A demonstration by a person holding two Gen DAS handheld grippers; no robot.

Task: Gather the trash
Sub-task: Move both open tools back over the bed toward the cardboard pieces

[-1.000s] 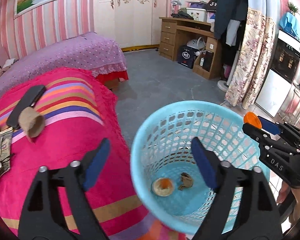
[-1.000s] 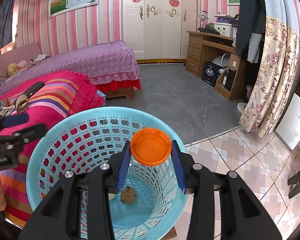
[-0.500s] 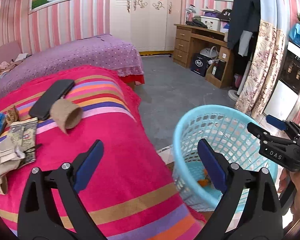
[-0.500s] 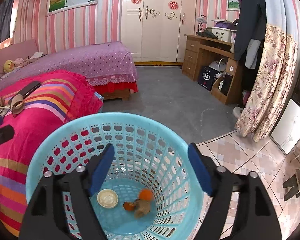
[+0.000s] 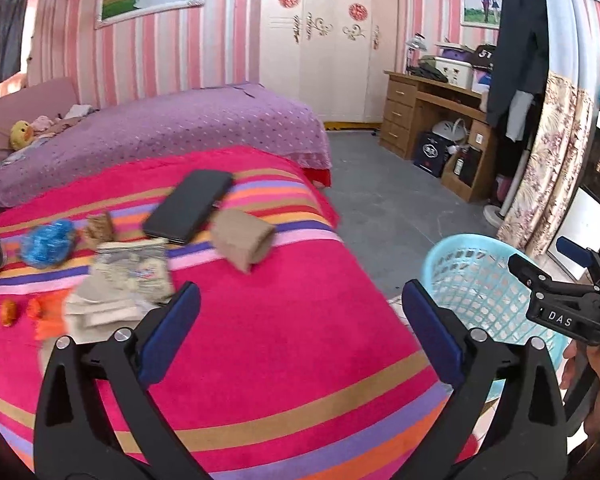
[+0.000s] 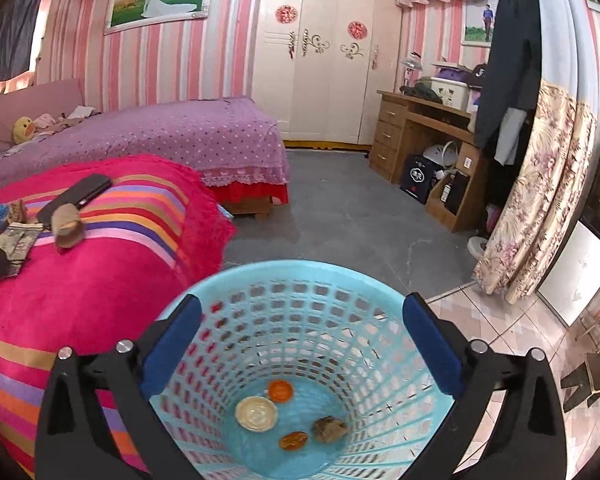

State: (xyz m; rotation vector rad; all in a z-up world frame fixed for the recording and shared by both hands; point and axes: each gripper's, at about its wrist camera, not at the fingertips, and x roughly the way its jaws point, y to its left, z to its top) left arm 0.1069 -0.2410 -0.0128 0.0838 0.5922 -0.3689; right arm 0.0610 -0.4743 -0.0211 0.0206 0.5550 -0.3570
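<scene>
On the far left of the left wrist view, trash is lying scattered on the pink striped bed [image 5: 284, 364]: small orange bits [image 5: 10, 312], a blue crumpled wrapper [image 5: 47, 242], a printed packet [image 5: 134, 272] and pale folded paper [image 5: 100, 310], then a black flat case [image 5: 190, 206] and a brown cardboard piece [image 5: 242, 242]. All of it is sitting beyond and to the left of the left tool [image 5: 296, 328], which is hanging over bare blanket, tilted downward, released; its jaws have just been spreading wider, with nothing between them. Further right, the blue basket [image 5: 466, 280] is standing on the floor beside the bed, and the right tool [image 5: 556, 276] is poking in at the edge, with a hand [image 5: 576, 368] beneath it. In the right wrist view, the right tool [image 6: 300, 340] is angling down over the basket [image 6: 300, 276], released, its jaws having just been opening and holding nothing. Below it, on the basket's bottom, are lying a white lid [image 6: 256, 413], an orange cap [image 6: 281, 391], an orange piece [image 6: 293, 440] and a brown lump [image 6: 329, 429].
</scene>
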